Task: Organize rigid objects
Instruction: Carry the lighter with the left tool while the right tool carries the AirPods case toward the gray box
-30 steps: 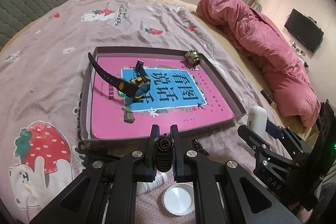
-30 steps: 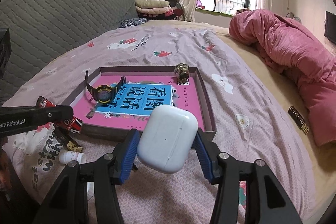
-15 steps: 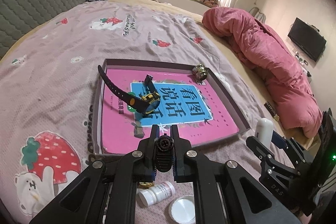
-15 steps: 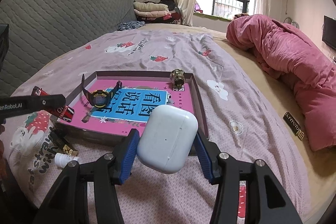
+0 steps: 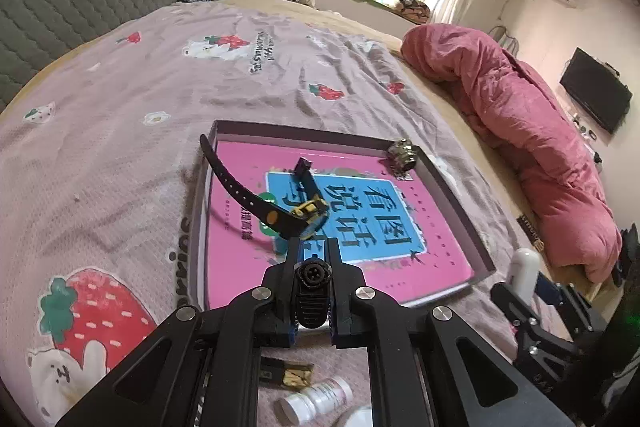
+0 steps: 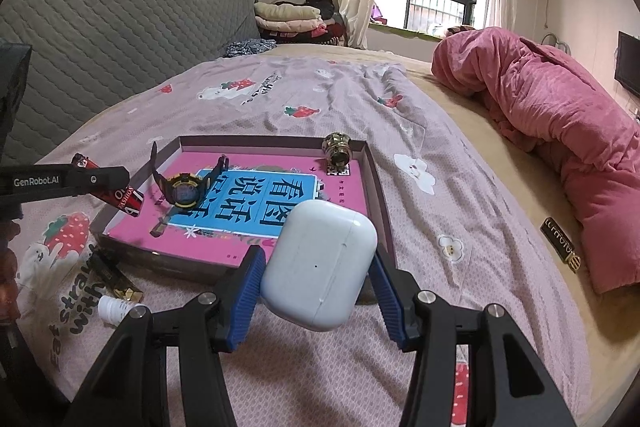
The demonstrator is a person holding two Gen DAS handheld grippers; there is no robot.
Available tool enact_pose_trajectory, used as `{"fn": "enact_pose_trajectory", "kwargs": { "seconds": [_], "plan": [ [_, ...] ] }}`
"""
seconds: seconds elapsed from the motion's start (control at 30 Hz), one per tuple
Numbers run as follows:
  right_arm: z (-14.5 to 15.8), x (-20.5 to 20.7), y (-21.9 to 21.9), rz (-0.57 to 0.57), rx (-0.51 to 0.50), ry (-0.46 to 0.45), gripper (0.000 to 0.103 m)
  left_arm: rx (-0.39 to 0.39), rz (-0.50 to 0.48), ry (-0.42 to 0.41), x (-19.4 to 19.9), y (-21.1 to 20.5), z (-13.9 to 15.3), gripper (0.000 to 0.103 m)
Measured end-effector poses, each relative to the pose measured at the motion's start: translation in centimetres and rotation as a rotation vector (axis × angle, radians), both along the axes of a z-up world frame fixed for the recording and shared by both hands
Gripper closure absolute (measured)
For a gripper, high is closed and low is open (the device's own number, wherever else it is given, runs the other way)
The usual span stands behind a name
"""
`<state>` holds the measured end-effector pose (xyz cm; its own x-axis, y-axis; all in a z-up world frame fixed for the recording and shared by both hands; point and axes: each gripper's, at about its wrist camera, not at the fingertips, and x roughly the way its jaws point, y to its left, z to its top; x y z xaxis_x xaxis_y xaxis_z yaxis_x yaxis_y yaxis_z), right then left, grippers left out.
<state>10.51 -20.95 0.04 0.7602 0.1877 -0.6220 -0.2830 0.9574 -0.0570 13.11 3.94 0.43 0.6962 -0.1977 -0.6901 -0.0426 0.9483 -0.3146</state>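
Tray (image 6: pixel 374 183): shallow, dark-rimmed, on the strawberry-print bedspread (image 6: pixel 280 95), holding a pink and blue book (image 6: pixel 276 203) that lines its floor.
Red packet (image 6: pixel 120 197): just outside the tray's left wall, partly behind the left gripper's arm in the right wrist view.
Left gripper (image 5: pixel 313 267): fingers drawn nearly together, clamped on a small black cylinder (image 5: pixel 312 293) with a round socket end; tips hang over the tray's near edge.
Dark wrapper (image 5: pixel 286 375): on the bedspread below the left gripper.
White bottle (image 5: pixel 316 399): lying on its side beside the wrapper, outside the tray.
Watch (image 6: pixel 182 189): black and yellow, on the book in the tray's left half, straps arching up.
Brass knob (image 6: pixel 338 149): in the tray's far right corner.
Right gripper (image 6: pixel 318 267): blue-padded fingers spread fairly wide, pressed on both sides of a white earbud case (image 6: pixel 320 263), held tilted at the tray's near right corner.
Pink duvet (image 6: pixel 560 131): bunched along the bed's right side.
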Motion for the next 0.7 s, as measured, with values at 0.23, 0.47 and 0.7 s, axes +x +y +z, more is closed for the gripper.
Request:
{"fn": "enact_pose_trajectory", "kwargs": {
  "seconds": [0.23,0.47,0.7],
  "plan": [
    [0.8,1.2,0.0,0.005,-0.012,-0.027,0.05,0.005,0.005,0.02,1.1,0.2,-0.9,0.093],
    [0.7,2.5,-0.1,0.003,-0.014,-0.013,0.05,0.013,0.006,0.032,1.7,0.2,-1.6,0.093],
    [0.5,2.8,-0.4,-0.012,-0.018,-0.003,0.05,0.022,0.004,0.06,2.6,0.1,-2.7,0.093]
  ]
}}
